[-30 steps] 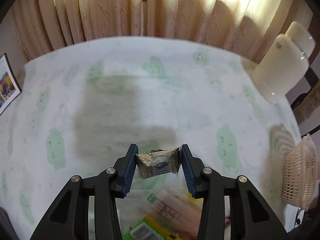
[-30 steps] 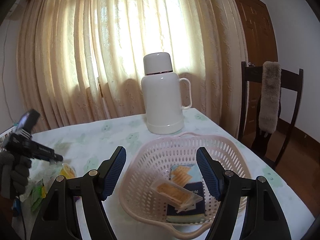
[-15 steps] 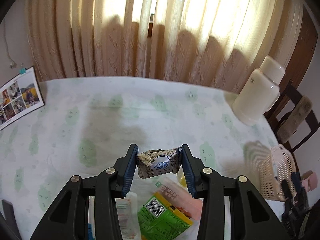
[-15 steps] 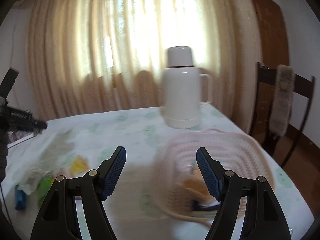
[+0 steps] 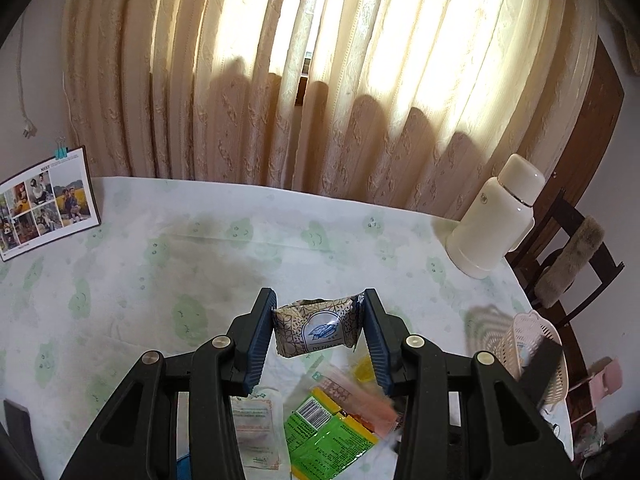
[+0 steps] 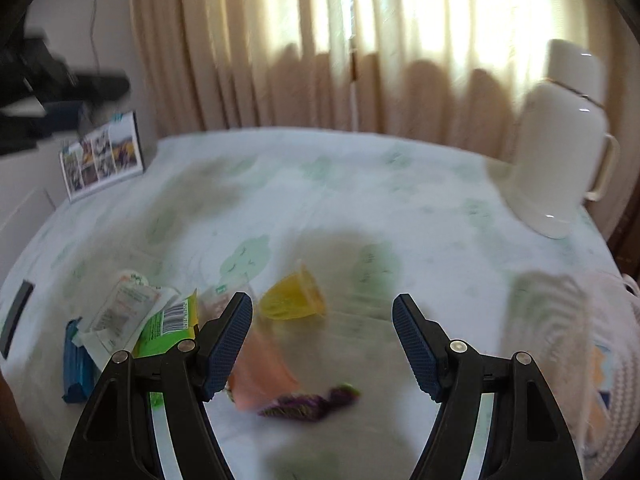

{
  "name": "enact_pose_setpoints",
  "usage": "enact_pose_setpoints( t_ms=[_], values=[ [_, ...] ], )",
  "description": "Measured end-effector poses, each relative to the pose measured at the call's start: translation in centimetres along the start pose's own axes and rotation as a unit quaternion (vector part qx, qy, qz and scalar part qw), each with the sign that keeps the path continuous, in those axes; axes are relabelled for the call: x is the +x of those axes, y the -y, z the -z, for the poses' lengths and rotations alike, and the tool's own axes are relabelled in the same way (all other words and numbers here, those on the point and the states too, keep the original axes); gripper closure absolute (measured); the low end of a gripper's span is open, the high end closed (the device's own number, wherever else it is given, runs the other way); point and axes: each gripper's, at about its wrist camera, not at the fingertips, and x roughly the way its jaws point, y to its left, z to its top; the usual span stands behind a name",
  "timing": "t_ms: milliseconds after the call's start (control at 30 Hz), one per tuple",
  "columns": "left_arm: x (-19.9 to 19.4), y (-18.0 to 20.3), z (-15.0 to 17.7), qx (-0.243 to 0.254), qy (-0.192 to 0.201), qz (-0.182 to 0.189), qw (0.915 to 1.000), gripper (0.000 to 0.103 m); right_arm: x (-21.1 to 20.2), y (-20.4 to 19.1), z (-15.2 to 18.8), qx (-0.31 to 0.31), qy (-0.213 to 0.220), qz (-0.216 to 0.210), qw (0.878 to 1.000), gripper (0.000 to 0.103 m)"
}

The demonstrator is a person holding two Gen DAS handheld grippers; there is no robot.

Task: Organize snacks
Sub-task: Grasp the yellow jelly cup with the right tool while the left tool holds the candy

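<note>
Your biggest risk is the table [image 5: 328, 248] itself: it is wide, and the pink basket [image 5: 532, 344] stands at its edge at about 4 o'clock in the left wrist view, well apart from the snack pile, so a careless push there can send the basket off the side. The white thermos [image 5: 496, 224] at 2 o'clock stands near the same edge, and I judge a fast swing toward the basket can knock it. Your left gripper [image 5: 318, 328] is closed on the patterned snack packet [image 5: 316, 328], which hangs in the air above the pile; the wrapper is soft and held only by its ends, so it can slip out if you turn quickly. Your right gripper [image 6: 322, 336] is spread wide with nothing between its fingers, above the pile, and this view is blurred, so the aim is uncertain. Below it the yellow jelly cup [image 6: 292, 298] lies on its side at 12 o'clock from the fingers and may roll away if touched. The purple wrapped candy [image 6: 312, 402] at 6 o'clock is small and easy to miss.
</note>
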Motion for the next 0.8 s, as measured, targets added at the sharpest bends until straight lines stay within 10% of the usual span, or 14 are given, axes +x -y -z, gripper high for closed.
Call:
enact_pose_setpoints(
  t_ms=[500, 800],
  values=[
    [-1.1, -0.8, -0.5, -0.012, 0.007, 0.018, 0.9997, 0.063, 6.5, -2.0, -0.9, -0.041, -0.067, -0.009, 0.997, 0.030],
    [-1.1, -0.8, -0.5, -0.011, 0.007, 0.019, 0.9997, 0.063, 6.5, -2.1, -0.7, -0.040, -0.072, 0.000, 0.997, 0.054]
  ],
)
